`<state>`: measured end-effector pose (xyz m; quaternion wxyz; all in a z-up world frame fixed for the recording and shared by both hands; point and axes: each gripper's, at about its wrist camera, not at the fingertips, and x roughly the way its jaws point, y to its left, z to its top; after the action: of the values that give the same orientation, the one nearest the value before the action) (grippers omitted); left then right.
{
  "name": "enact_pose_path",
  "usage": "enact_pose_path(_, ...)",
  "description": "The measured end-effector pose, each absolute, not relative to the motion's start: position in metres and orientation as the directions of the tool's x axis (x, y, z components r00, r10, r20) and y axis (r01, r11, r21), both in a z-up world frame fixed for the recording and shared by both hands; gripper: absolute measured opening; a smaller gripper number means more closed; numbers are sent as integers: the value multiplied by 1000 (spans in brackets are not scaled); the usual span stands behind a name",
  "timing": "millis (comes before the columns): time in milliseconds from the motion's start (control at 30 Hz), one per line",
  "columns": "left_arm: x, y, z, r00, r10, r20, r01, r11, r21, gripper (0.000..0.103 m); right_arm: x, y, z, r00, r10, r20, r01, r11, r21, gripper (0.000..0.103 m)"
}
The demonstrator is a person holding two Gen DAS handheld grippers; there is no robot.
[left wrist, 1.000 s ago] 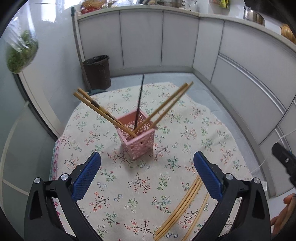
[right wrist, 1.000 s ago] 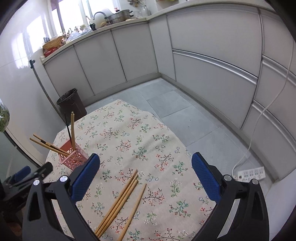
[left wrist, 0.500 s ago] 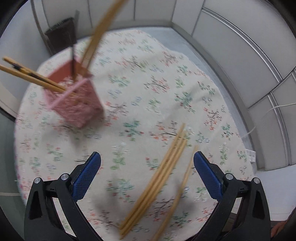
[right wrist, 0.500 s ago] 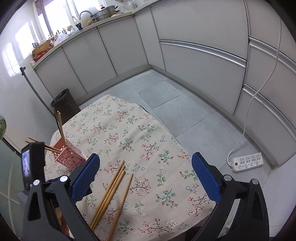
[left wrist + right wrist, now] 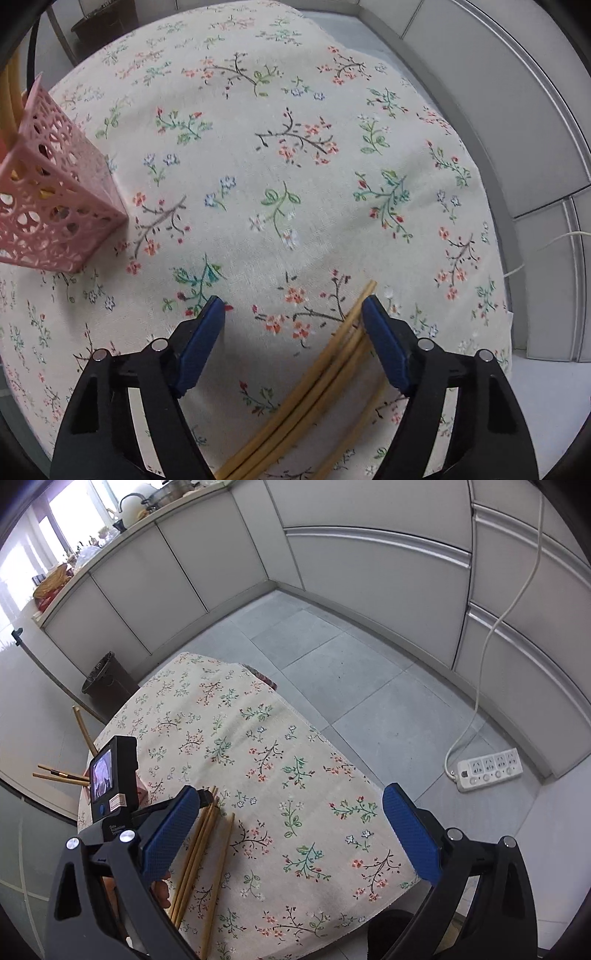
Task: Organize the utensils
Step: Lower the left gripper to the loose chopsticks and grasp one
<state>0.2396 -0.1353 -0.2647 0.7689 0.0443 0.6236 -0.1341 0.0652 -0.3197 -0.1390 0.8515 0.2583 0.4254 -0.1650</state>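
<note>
Chopsticks (image 5: 325, 380) lie loose in a small bundle on the flowered cloth (image 5: 295, 166) of the worktop, their tips just between the jaws of the left gripper (image 5: 293, 310), which stand spread and hold nothing; one more stick lies a little apart beside the bundle. The right gripper (image 5: 286, 801) hangs above the worktop with its jaws spread too, and grips nothing. The bundle sits hard against the left gripper's right finger rather than centred, so a close from here may catch only some sticks, or nudge them askew so they roll apart or off the near edge. The pink basket (image 5: 48, 199) stands well apart at the left; cut off by the frame, its mouth cannot be seen. The sticks' near ends run out of view below.
</note>
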Motion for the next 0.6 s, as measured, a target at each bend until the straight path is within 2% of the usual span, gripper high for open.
enact_pose_path(100, 237, -137, -265, 208, -81, -975, 276, 961, -20, 52, 68, -322, -143, 568, -39, -822, 506, 804, 312, 97)
enact_pose_path(167, 234, -137, -265, 217, -64, -974, 296, 955, 3, 48, 70, -321, -146, 559, -31, -829, 507, 804, 311, 97)
enact_pose_path(367, 225, -117, -263, 202, -82, -976, 300, 954, -18, 20, 80, -312, -157, 520, -69, -851, 522, 815, 253, 97)
enact_pose_path(400, 223, -112, -262, 193, -97, -976, 302, 953, -35, 10, 83, -308, -160, 511, -77, -856, 521, 820, 237, 97)
enact_pose_path(600, 209, -86, -259, 212, -80, -974, 331, 944, -6, 6, 100, -289, -178, 457, -87, -885, 502, 847, 176, 97)
